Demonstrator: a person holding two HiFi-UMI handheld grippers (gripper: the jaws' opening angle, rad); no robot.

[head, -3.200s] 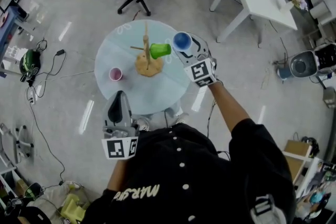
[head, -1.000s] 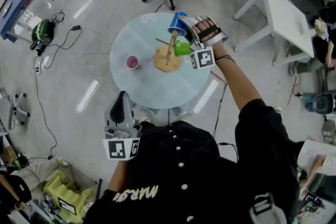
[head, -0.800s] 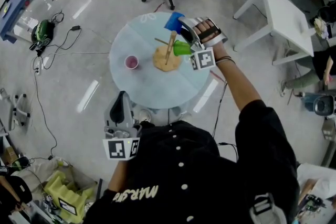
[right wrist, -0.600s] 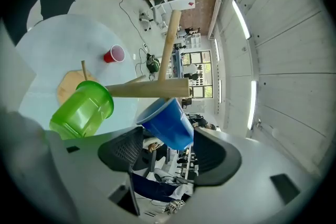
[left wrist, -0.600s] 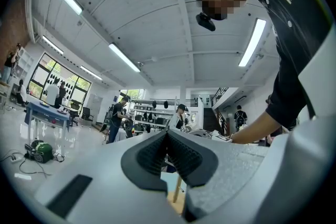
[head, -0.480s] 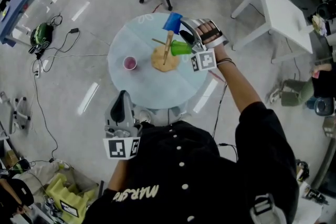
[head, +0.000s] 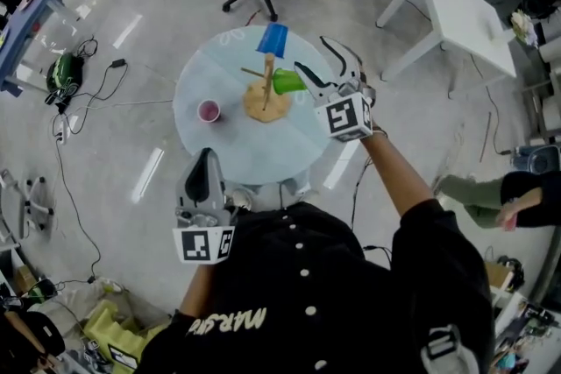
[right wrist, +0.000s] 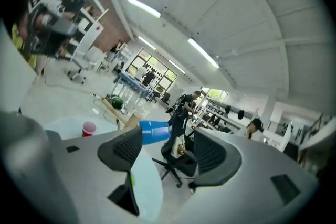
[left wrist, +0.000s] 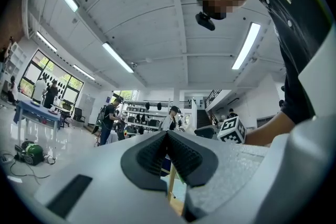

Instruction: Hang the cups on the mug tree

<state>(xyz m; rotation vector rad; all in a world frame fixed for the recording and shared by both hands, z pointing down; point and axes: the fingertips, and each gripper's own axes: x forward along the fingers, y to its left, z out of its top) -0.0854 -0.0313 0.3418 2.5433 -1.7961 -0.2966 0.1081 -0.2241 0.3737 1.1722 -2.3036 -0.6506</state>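
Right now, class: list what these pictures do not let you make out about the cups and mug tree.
Head view: the blue cup's hold on the mug tree; its body covers the peg.
Left gripper view: most of the mug tree; the shut left claw blocks it.
Right gripper view: most of the green cup; the open right claw covers it.
Head view: the pink cup's inside; too small.

Near the upper middle of the head view were a blue cup point(head: 273, 38), a green cup point(head: 287, 81) and a tan mug tree point(head: 266, 103). Left of them was a pink cup point(head: 209, 110). The table point(head: 237, 155) was pale blue, and the shirt point(head: 333, 302) at the bottom black with white buttons.
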